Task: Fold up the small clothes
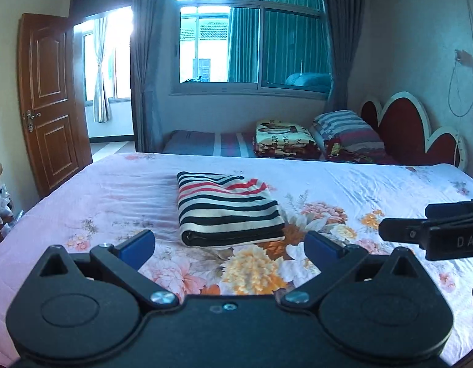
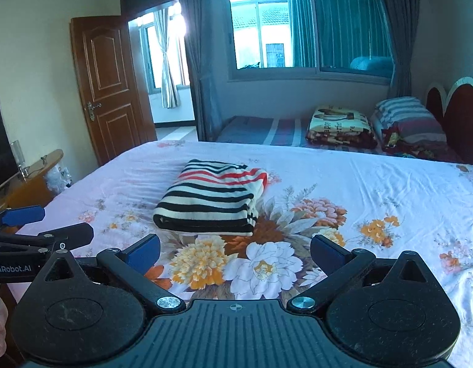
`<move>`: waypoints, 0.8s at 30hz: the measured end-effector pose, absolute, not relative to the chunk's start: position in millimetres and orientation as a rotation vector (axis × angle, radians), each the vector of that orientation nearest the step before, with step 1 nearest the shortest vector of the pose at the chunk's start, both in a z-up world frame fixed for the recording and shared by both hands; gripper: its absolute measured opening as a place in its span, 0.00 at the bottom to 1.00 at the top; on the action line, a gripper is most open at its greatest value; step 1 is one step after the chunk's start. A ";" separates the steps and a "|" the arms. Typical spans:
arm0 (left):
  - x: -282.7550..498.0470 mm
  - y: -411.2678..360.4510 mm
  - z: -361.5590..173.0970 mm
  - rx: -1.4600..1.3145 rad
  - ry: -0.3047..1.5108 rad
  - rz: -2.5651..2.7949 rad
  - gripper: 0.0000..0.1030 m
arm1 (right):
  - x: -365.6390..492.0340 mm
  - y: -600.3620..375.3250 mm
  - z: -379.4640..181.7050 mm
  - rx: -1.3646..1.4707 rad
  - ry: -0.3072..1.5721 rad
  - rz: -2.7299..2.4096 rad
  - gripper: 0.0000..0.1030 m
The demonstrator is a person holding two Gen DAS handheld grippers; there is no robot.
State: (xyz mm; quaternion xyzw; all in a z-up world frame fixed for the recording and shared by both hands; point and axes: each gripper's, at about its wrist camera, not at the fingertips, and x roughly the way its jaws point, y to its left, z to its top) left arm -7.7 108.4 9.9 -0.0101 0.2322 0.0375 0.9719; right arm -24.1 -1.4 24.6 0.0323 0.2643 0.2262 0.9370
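My left gripper has its jaws wide apart with nothing between them, hovering above the flowered bedsheet. My right gripper likewise stands spread to its fullest, empty, its blue pads clear of any cloth. The striped garment lies folded into a neat rectangle on the bed, just beyond both sets of fingertips, near the middle of the sheet and slightly left. A folded blanket and striped pillow sit on the far bed.
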 end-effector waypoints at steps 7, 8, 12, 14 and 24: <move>-13.3 98.9 15.6 -0.005 0.438 0.054 0.99 | -28.0 -13.2 33.5 0.064 0.518 0.446 1.00; -13.7 98.5 16.1 -0.004 0.434 0.052 0.99 | -28.7 -14.7 34.9 0.064 0.512 0.445 1.00; -13.1 97.7 16.8 -0.003 0.436 0.059 0.99 | -32.3 -19.3 39.1 0.067 0.500 0.446 1.00; -13.5 98.3 17.0 -0.010 0.437 0.067 0.99 | -33.3 -20.3 41.2 0.067 0.496 0.447 1.00; -18.2 102.7 18.3 -0.030 0.425 0.074 0.99 | -35.6 -23.6 43.5 0.060 0.489 0.455 1.00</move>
